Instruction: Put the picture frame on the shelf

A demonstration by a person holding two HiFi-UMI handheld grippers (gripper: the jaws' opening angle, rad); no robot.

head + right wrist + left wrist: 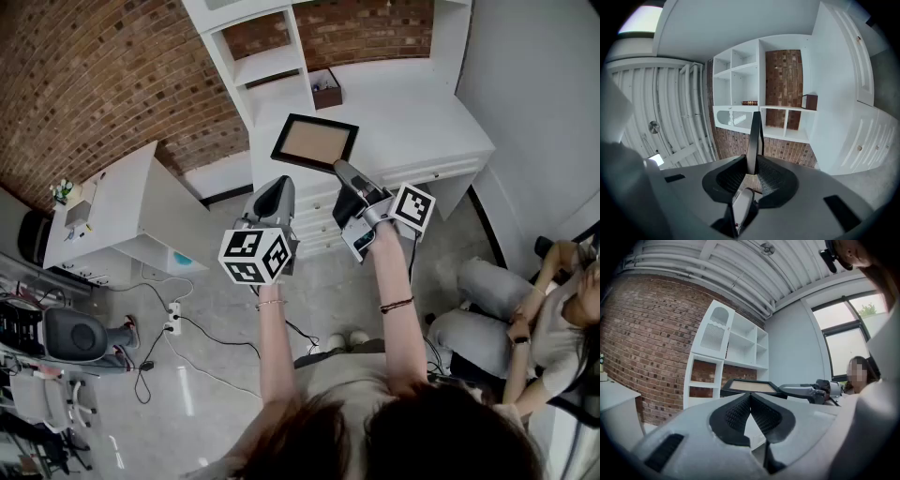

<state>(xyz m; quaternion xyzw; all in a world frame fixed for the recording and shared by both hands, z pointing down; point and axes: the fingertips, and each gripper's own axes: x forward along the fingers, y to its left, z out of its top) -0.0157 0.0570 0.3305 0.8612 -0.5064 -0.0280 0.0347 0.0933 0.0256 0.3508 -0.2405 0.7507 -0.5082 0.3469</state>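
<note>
frame: the picture frame (315,142) is up in the air above the white worktop (422,112), lying roughly flat with its face up. As far as I can tell it's not touching the worktop, and it's not on the shelf yet.

grip: the right gripper (339,172) has it, with its fingers (771,176) clamped on 1 edge, the near-right one. In the right gripper view the frame shows edge-on, a thin dark blade poking straight out from between them.

direction: this is the bit that matters. The frame runs out ahead of the fingers, away from the person, and the white shelf unit (267,66) is farther on along that same line.

left gripper: the left gripper (279,184) hangs just beside the frame's near-left corner, not touching I think. Its fingers (736,413) are pressed together with nothing between them.

nearer hand: right is doing all the carrying, but left is close enough to steady a corner.

shelf: open cubbies with a book (749,102) in 1 of them. A small brown box (326,91) sits at the back by the lower openings.

my guess: push forward and up, then tip the frame upright, keeping off that box.
</note>
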